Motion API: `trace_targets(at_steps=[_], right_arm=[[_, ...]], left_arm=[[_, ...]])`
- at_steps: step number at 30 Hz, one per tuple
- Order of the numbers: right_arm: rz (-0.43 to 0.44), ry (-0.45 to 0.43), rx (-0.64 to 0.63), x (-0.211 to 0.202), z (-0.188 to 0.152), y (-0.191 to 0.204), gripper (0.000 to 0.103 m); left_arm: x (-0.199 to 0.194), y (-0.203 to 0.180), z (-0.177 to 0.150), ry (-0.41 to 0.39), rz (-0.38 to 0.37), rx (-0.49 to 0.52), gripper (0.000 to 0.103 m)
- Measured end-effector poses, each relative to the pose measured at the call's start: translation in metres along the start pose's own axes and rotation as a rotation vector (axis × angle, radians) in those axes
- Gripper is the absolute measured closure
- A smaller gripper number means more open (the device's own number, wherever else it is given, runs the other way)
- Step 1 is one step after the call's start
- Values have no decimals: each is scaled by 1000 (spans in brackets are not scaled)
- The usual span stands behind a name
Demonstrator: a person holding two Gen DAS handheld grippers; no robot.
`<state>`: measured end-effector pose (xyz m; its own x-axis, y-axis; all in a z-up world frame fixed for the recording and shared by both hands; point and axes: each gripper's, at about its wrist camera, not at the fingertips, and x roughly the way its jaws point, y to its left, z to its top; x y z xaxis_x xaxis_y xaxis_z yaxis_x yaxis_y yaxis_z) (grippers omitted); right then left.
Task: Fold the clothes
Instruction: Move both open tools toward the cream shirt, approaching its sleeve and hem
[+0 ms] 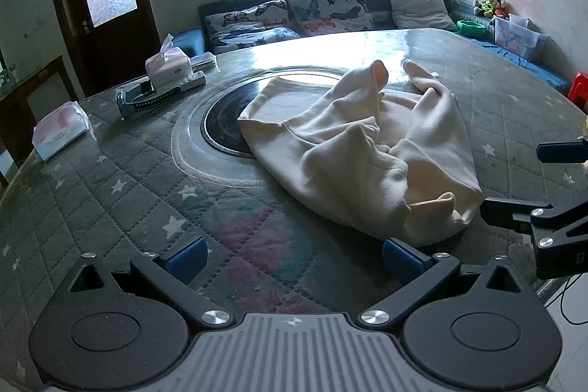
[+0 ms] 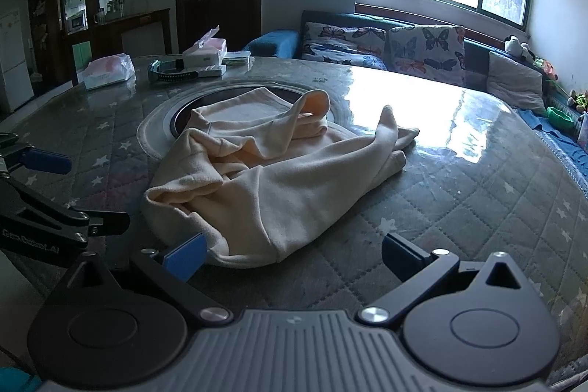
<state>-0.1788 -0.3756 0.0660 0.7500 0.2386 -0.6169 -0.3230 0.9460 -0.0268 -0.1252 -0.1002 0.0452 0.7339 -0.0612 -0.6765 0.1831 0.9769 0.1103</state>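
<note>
A crumpled cream garment (image 1: 367, 153) lies in a heap on the round quilted table (image 1: 128, 179), partly over the dark round inset (image 1: 224, 123). My left gripper (image 1: 294, 259) is open just short of the heap's near edge, its right blue pad beside the cloth, holding nothing. In the right wrist view the same garment (image 2: 275, 179) spreads ahead of my right gripper (image 2: 294, 258), which is open, with its left blue pad at the cloth's near hem. Each gripper shows at the edge of the other's view: the right gripper (image 1: 533, 182) and the left gripper (image 2: 73, 191).
A tissue box (image 1: 167, 65) and a strap-like device (image 1: 147, 96) sit at the far left of the table, with a soft tissue pack (image 1: 58, 131) nearer the left rim. A sofa with butterfly cushions (image 1: 330, 2) runs behind the table under the window.
</note>
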Motion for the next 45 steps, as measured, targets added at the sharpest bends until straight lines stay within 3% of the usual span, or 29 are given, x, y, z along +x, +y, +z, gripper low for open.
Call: trace_targets(at_steps=[30,45], right_arm=[[43,12,15,14,11,2,5],[67,16,45,32,35,-17,11]], left_arm=[[7,-4,11,-6,13,24,0],[21,-1,49,-39,2,54,0]])
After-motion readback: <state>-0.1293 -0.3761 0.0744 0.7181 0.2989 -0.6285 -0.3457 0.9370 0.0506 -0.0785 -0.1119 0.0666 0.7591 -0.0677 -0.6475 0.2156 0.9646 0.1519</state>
